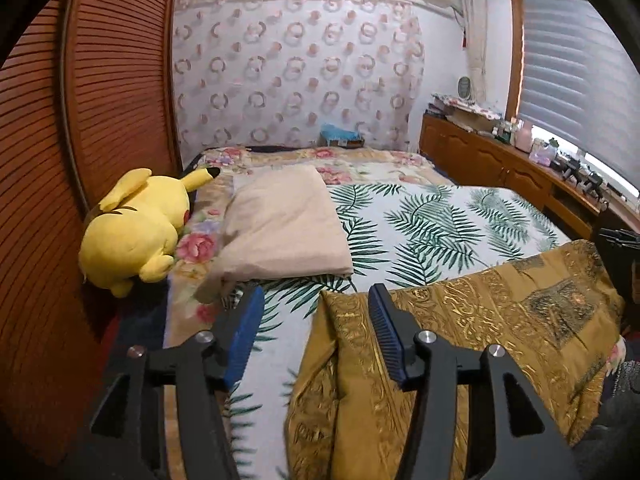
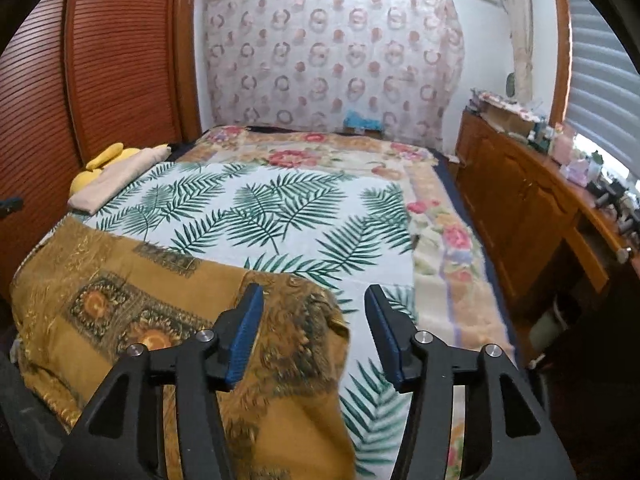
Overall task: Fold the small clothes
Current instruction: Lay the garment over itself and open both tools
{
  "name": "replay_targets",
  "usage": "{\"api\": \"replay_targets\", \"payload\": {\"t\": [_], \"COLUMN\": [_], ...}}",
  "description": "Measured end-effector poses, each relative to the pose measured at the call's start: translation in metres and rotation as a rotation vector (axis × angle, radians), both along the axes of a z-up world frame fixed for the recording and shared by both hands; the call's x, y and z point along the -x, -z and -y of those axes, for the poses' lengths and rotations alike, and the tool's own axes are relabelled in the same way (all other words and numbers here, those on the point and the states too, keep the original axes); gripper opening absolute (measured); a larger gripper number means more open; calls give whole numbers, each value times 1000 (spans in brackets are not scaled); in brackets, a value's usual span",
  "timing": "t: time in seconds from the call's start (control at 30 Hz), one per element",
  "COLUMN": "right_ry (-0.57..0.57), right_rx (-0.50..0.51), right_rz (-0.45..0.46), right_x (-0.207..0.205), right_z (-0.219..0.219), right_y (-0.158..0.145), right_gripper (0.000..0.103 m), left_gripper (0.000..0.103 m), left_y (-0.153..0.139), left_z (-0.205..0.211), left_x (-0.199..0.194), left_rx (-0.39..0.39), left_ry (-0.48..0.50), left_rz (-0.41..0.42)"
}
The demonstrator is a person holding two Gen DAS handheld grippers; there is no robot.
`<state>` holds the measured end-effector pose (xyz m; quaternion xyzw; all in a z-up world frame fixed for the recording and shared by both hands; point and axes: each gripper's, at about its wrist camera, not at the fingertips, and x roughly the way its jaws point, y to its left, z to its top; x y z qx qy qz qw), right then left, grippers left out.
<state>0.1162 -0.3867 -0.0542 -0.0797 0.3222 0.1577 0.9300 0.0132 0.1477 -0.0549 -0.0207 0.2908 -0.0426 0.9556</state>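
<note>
Both grippers sit nearest your cameras, and both have their jaws released. On the left gripper [image 1: 316, 336] the gap is plain, with the near left corner of the cloth [image 1: 460, 340] below it but no pad pressing on fabric. On the right gripper [image 2: 314, 336] the jaws stand equally apart, with the cloth's right corner lying under the left finger and free of both pads. Neither gripper grasps anything.

Hazards from here:
- If you close on one layer only, you drag the top layer off the lower one and the fold opens.
- If you pinch the sheet [image 2: 280, 216] together with the cloth, the sheet lifts and the cloth shifts.
- If you lift one side ahead of the other, the fold likely goes askew.
- The fabric looks thin and slippery, so a shallow bite may slip out.

Location: the cloth lies at the near edge of the bed [image 2: 452, 276], on the leaf-print sheet, spanning between the two grippers.

Appearance: mustard-gold fabric with ornate gold scrollwork and dark framed floral panels. It appears doubled over, with a rounded far edge, a raised ridge at the left corner and loose wrinkles along the near side. A beige folded piece [image 1: 280, 224] lies well apart, beside the yellow plush [image 1: 136, 232]
</note>
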Motion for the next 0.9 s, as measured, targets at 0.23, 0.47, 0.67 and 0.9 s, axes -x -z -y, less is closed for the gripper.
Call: {"api": "replay_targets", "payload": {"t": [0.23, 0.47, 0.67, 0.9], "right_ry": [13, 38, 43, 43], "right_rx": [39, 57, 47, 46], "right_rz": [-66, -118, -155, -204], "right_x": [-30, -43, -47, -53], "right_z": [-7, -2, 1, 0], "right_y": [29, 49, 58, 66], "right_gripper": [59, 63, 66, 68], "left_gripper": [53, 53, 53, 53], "left_y": [25, 42, 55, 65], "left_z": [12, 18, 13, 13], "left_x": [-38, -58, -70, -77], "left_rx": [-4, -13, 8, 25], "left_ry": [30, 36, 35, 33], "left_rz": [-105, -184, -231, -264]}}
